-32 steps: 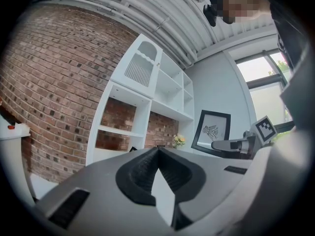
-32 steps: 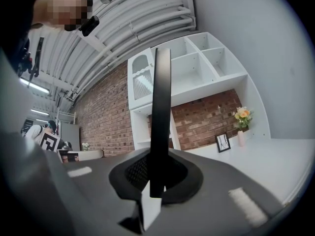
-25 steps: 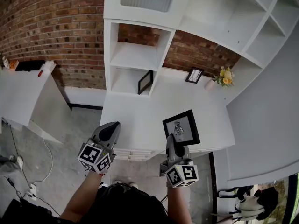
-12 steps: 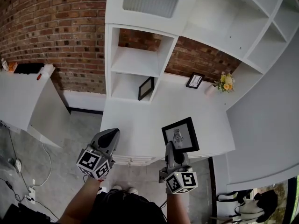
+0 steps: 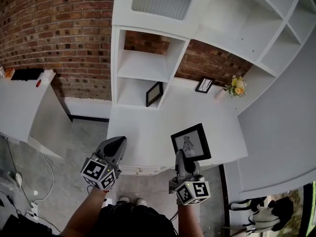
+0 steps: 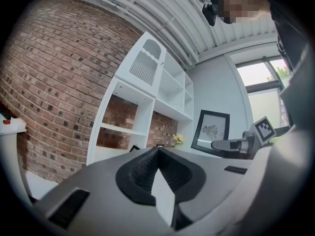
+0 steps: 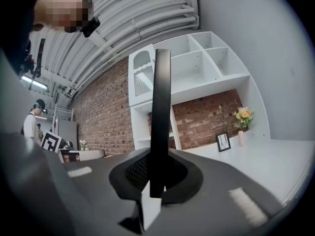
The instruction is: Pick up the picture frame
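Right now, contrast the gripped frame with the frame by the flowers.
The held frame is off the counter, clamped in the right gripper; the far frame by the flowers stands on it. The held frame shows a dark figure, the far frame thin lines. Both are black-bordered.

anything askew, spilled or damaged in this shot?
Nothing spilled or broken. The picture frame stands upright, pinched by its lower edge in the right gripper, over the white counter. The one slight oddity is the small frame in the lower cubby, which sits turned at an angle to the opening.
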A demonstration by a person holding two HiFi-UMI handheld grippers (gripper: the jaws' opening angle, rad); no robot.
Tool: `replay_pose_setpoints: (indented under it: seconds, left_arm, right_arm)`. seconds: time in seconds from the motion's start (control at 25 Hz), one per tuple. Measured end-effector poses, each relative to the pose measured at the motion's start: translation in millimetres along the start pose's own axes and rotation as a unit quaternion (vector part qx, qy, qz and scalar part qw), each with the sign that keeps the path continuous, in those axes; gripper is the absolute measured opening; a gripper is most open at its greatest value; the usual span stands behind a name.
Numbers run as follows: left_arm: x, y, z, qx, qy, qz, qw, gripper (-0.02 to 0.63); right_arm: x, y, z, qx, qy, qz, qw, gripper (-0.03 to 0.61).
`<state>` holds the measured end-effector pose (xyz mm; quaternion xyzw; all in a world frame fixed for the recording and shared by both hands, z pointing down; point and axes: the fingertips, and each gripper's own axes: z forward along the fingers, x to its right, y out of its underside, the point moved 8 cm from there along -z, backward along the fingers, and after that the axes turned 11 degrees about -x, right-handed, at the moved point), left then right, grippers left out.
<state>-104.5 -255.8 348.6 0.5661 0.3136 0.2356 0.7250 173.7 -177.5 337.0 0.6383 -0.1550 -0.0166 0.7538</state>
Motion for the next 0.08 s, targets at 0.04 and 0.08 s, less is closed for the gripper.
replay_pose_setpoints:
  seconds: [0.04,0.08]
  left_arm:
    - [-2.8,-0.4,-1.4,0.000,0.000,0.000,1.0000,0.003]
    - [-5.7,-0.9,-3.0,0.000,-0.001,0.000,1.0000,0.002]
  right_arm:
    - [-2.6,0.9,0.9,0.002,0.001,0.002,1.000,0.021]
    - [-5.3,2.0,1.9,0.003,0.002,0.005,1.000,0.021]
